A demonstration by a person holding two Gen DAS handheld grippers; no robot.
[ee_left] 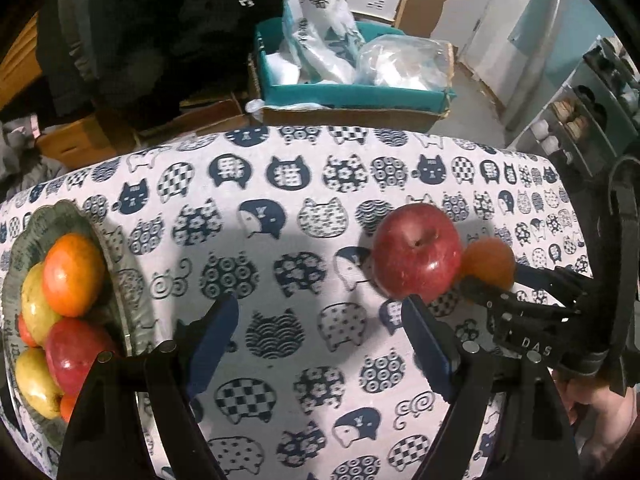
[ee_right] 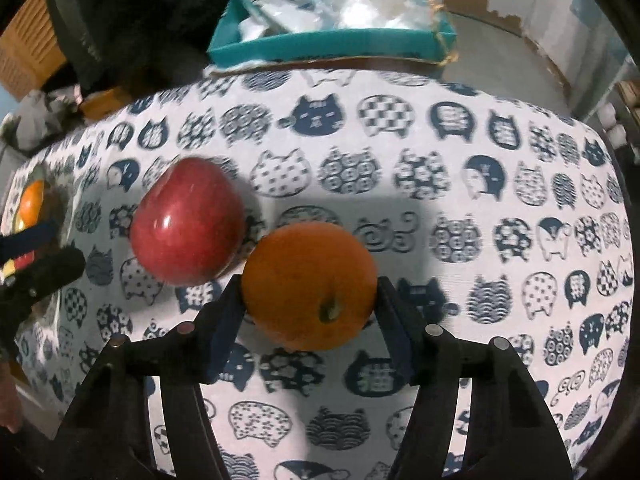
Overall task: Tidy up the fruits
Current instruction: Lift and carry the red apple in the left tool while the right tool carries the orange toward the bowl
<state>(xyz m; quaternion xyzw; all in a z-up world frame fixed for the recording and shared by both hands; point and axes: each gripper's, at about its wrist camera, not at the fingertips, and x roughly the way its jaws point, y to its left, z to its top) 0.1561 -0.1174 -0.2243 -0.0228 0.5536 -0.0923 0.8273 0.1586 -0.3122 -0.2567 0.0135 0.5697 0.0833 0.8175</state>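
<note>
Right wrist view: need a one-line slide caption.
Right tongs shut on an orange beside a red apple on the cat-print tablecloth.

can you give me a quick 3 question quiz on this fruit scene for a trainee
1. True or false: the right gripper is shut on the orange.
2. Multiple choice: what lies between the fingers of the left gripper? A) the red apple B) a pear C) only tablecloth
3. Fill in: the red apple lies on the tablecloth, outside the ____ that holds the other fruit.

Key
1. True; both fingers press its sides.
2. C; the apple sits just beyond the fingertip nearer the right gripper.
3. Bowl, at the table's edge away from the right gripper.
</note>
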